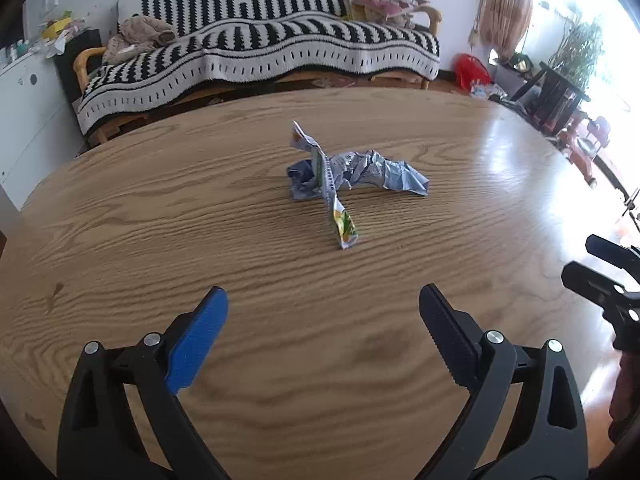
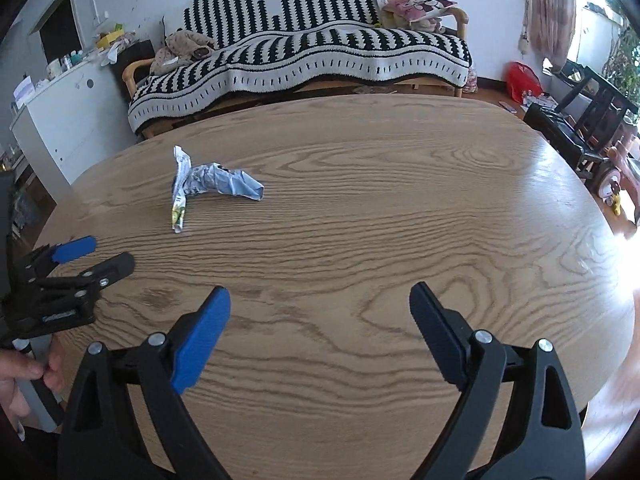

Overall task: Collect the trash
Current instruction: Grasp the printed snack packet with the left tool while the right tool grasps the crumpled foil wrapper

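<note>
Wrappers (image 1: pixel 340 176): I see two crumpled, crossed, touching, on the table (image 1: pixel 160 220).
Left gripper (image 1: pixel 323 304): mine, spread wide, holding nothing.
Right gripper (image 2: pixel 320 300): same.

- Two wrappers are laid on the table (image 1: pixel 160 208): a crumpled one (image 1: pixel 360 174) and a strip (image 1: pixel 326 184), the strip crossed over the crumpled one's left part.
- The left gripper (image 1: pixel 323 304) is placed before the wrappers, apart from them, above the table.
- The right gripper (image 2: pixel 320 300) is placed to the right of the left one, with the wrappers ahead on its left.
- A sofa (image 1: pixel 256 48) is set behind the table.
- A cabinet (image 1: pixel 24 112) is stood left of the sofa.
</note>
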A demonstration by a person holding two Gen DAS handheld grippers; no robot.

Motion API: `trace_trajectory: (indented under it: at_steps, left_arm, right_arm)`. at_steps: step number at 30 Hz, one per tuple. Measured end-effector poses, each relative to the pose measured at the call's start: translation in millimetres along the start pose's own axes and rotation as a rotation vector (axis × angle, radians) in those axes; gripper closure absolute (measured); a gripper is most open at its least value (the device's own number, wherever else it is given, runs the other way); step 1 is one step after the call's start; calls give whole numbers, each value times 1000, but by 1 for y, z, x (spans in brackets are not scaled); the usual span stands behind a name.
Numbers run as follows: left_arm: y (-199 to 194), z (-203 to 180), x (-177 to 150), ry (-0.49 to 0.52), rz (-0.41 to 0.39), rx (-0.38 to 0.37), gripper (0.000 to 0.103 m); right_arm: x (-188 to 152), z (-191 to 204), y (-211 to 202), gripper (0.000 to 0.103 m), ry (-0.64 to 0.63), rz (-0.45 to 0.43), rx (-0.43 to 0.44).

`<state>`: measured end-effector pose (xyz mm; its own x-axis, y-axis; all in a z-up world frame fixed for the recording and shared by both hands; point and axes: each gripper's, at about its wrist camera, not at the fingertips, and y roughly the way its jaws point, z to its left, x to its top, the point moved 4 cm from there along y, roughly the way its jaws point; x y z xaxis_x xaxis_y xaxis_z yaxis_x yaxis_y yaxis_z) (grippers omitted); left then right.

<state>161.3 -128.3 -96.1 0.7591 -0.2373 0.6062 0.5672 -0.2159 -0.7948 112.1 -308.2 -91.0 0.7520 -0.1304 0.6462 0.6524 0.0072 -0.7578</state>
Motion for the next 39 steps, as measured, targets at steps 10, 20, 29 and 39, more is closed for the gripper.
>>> trace_trajectory:
  at_steps: [10, 20, 29, 39]
  left_arm:
    - [63, 8, 32, -91, 49, 12, 10]
    - [66, 5, 44, -5, 28, -45, 85]
    - [51, 38, 26, -24, 54, -77, 90]
    - [11, 49, 24, -44, 14, -62, 90]
  right_arm:
    - [35, 20, 69, 15, -184, 57, 76]
    - [74, 62, 135, 15, -363, 115, 154]
    - [80, 120, 151, 23, -471, 105, 213]
    - [52, 121, 109, 86, -301, 67, 157]
